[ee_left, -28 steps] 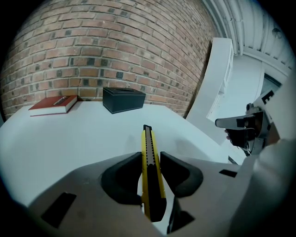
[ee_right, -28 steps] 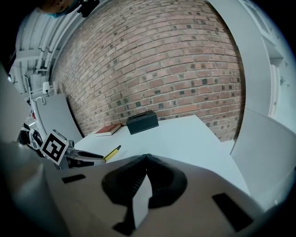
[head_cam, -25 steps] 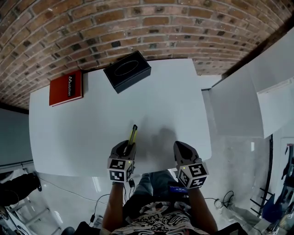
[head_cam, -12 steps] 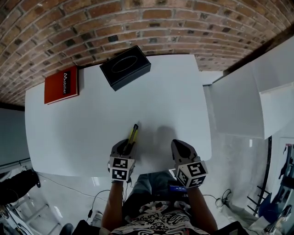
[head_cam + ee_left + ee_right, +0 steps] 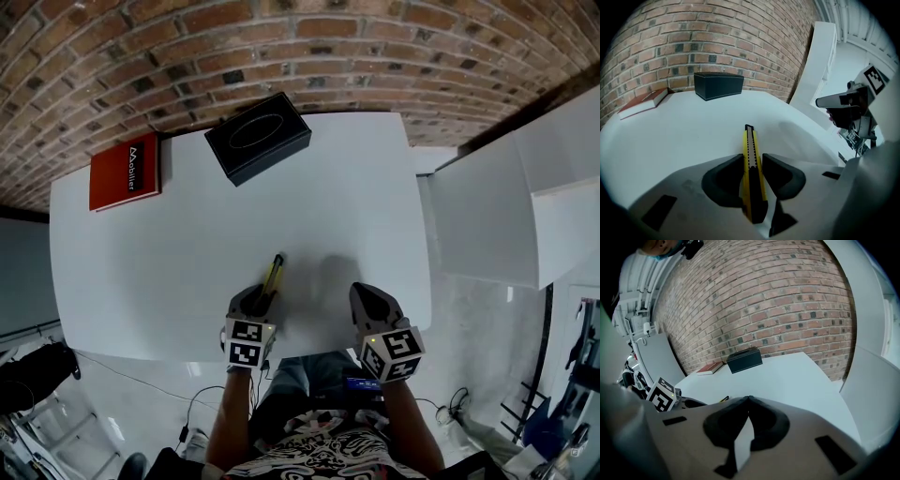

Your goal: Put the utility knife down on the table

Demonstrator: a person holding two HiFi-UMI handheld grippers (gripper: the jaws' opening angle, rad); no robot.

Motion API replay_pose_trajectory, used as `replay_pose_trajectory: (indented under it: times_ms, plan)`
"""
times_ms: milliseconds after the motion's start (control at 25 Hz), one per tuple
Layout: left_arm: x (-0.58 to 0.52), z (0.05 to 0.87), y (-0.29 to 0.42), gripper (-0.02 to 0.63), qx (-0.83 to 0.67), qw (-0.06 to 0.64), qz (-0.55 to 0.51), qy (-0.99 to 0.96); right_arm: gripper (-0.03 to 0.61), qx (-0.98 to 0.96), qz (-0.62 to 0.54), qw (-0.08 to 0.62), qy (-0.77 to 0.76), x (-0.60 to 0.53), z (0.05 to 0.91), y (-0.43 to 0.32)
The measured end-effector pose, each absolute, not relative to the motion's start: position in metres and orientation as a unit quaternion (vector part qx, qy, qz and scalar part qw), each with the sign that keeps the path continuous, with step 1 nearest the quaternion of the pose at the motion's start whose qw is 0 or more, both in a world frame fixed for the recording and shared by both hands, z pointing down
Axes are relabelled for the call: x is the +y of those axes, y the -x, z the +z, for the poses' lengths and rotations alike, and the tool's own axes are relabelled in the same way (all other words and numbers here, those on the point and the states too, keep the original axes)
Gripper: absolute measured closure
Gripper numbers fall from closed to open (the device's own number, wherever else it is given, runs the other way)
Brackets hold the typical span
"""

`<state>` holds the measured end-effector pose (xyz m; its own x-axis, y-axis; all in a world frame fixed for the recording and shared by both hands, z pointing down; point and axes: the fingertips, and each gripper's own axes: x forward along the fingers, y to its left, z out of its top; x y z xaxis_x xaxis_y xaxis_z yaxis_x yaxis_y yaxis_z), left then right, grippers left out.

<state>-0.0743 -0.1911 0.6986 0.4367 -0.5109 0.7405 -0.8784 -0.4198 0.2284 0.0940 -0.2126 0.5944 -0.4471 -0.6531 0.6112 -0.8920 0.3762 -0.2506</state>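
Left claw (image 5: 752,164) clamps the utility knife (image 5: 749,140), tip pointing twelve o'clock over the tabletop (image 5: 187,234); right claw (image 5: 748,401) closed, empty.

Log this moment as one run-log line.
left gripper: shut on utility knife, pointing forward over table | right gripper: shut, empty | release: not yet done

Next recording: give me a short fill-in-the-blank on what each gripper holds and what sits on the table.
The left gripper is shut on a yellow ___.
The right gripper, jaws together, holds ___.
In the head view, the red book lies to the ___ of the black box on the white table.
Missing: utility knife; nothing; left.
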Motion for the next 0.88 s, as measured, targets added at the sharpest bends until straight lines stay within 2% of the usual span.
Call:
replay_pose_trajectory:
  times_ms: [400,880]
  plan:
    - [-0.193,0.692,0.074,0.485,-0.442,0.302,0.294,-0.792,0.578,-0.808,0.261,0.213,-0.484,-0.209,0.582,-0.088]
    - [-0.204,0.627,0.094,0.497,-0.491,0.279,0.192,-0.803,0.578,-0.82,0.226,0.193,-0.489,-0.197,0.552,-0.077]
